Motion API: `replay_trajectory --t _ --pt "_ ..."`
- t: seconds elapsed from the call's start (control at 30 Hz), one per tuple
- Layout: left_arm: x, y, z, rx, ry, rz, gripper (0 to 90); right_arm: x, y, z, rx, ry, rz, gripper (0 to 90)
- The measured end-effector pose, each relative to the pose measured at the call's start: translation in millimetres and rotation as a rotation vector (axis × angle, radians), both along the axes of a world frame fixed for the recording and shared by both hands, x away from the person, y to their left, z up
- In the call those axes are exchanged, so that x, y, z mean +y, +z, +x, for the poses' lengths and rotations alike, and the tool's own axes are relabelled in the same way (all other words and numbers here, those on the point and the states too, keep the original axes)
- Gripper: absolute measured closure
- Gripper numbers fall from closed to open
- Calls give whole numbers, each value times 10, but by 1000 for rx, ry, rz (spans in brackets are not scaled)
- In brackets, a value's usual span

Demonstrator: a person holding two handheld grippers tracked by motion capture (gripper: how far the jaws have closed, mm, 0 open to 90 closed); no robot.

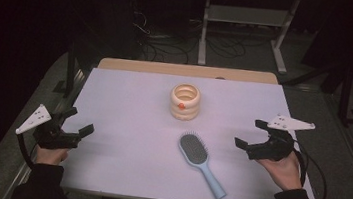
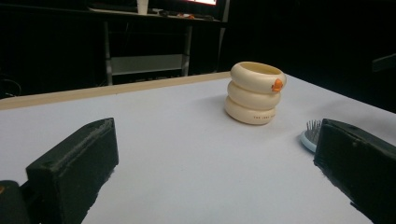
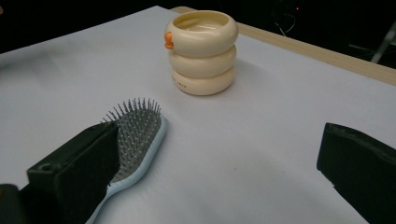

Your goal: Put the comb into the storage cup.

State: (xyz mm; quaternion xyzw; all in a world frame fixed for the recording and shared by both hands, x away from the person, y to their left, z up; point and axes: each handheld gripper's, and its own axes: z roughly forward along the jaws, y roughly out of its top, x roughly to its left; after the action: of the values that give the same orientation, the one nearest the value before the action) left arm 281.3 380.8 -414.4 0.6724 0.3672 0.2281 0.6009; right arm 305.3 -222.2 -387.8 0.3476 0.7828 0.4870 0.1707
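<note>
A cream ringed cup (image 1: pixel 184 102) with a small orange knob stands upright at the middle back of the white table (image 1: pixel 129 99). A light blue hairbrush (image 1: pixel 201 162) lies bristles up in front of it, handle toward the near right. My left gripper (image 1: pixel 78 120) is open near the table's left edge, with nothing between its jaws. My right gripper (image 1: pixel 251 133) is open at the right, just right of the brush head. The left gripper view has the cup (image 2: pixel 255 92) ahead and the brush edge (image 2: pixel 310 136) at right. The right gripper view has the brush (image 3: pixel 133 138) by the left jaw and the cup (image 3: pixel 202 51) beyond.
A wooden strip (image 1: pixel 188 70) borders the table's far edge. Beyond it, a metal rack (image 1: pixel 246 22) and cables (image 1: pixel 171 41) stand on the dark floor. Open table surface lies between the left gripper and the brush.
</note>
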Motion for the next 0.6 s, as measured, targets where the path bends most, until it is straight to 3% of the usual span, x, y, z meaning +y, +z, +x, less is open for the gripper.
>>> replay_trajectory --t 0.6 --pt "4 2 -7 -2 3 -6 0 296 20 0 24 86 -58 0"
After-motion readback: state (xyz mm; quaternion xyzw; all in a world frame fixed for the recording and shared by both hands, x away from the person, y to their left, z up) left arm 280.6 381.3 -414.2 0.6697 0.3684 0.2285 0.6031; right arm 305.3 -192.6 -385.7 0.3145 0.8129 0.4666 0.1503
